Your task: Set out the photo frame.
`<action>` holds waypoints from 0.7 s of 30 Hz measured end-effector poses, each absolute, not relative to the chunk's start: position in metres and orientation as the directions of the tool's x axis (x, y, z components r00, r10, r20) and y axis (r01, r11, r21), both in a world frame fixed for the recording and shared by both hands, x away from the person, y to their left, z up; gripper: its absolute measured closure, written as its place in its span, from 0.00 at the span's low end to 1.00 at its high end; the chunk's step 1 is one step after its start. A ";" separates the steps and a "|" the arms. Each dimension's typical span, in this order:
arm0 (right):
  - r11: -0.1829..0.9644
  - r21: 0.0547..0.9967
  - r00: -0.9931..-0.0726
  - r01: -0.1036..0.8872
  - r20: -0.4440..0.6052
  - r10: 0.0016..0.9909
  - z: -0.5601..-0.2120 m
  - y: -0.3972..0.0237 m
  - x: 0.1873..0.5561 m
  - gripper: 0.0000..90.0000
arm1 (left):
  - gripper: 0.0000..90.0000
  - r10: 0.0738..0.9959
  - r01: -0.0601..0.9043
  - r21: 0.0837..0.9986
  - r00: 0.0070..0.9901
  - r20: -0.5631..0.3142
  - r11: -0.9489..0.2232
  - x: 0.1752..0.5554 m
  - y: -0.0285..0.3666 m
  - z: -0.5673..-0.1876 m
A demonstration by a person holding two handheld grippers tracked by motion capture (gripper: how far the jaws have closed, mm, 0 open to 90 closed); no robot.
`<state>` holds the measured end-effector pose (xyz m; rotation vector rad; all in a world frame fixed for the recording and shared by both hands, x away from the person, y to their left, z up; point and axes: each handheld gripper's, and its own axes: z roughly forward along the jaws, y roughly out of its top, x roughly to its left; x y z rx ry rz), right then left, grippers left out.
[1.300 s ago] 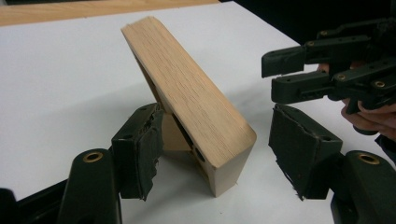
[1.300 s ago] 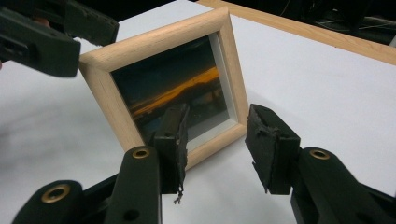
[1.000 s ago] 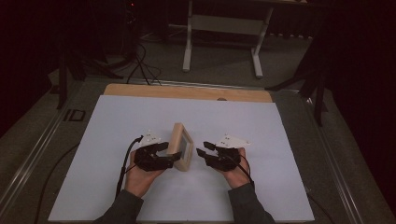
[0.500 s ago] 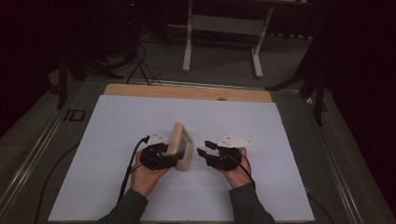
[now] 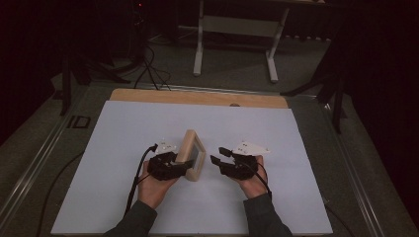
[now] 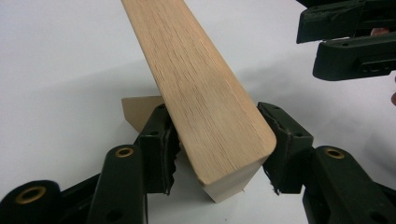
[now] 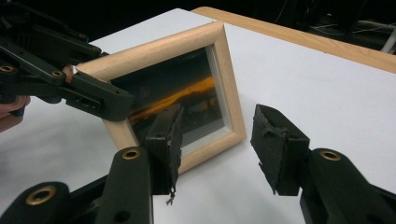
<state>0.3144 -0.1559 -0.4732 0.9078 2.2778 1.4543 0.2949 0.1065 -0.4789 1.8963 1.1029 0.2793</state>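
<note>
The frame [image 5: 191,154] stands on the table [image 5: 296,197] between the left tongs [image 5: 179,167] and right tongs [image 5: 217,157].

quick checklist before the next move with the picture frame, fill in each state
1. Left claw straddles the picture frame's edge, jaws just been closing: ok.
2. Both pads pressing the wood: cannot tell; they look to be at its sides.
3. Right claw is open with nothing between its jaws: ok.
4. Frame stands tilted on the white sheet, prop behind it: ok.
5. Glass unbroken: ok.
</note>
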 end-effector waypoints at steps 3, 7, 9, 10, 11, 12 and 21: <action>0.290 0.890 -0.759 0.351 0.089 0.645 -0.472 -0.157 0.314 0.58 | 0.58 0.787 0.582 0.788 0.574 -0.225 -0.200 0.295 0.107 -0.479; 0.286 0.892 -0.757 0.350 0.090 0.647 -0.471 -0.157 0.314 0.58 | 0.61 0.789 0.585 0.787 0.571 -0.227 -0.197 0.294 0.109 -0.478; 0.284 0.892 -0.757 0.351 0.091 0.648 -0.471 -0.158 0.315 0.58 | 0.61 0.789 0.585 0.787 0.571 -0.229 -0.195 0.294 0.108 -0.478; 0.283 0.892 -0.756 0.352 0.092 0.648 -0.471 -0.159 0.315 0.58 | 0.62 0.788 0.584 0.787 0.572 -0.228 -0.196 0.294 0.108 -0.478; 0.281 0.893 -0.755 0.351 0.092 0.650 -0.471 -0.159 0.315 0.58 | 0.63 0.788 0.583 0.789 0.572 -0.227 -0.196 0.294 0.108 -0.478; 0.281 0.893 -0.755 0.351 0.092 0.650 -0.471 -0.159 0.315 0.58 | 0.63 0.787 0.581 0.790 0.574 -0.227 -0.196 0.293 0.107 -0.478; 0.268 0.899 -0.748 0.346 0.092 0.657 -0.468 -0.163 0.315 0.58 | 0.67 0.783 0.561 0.800 0.587 -0.205 -0.211 0.290 0.105 -0.477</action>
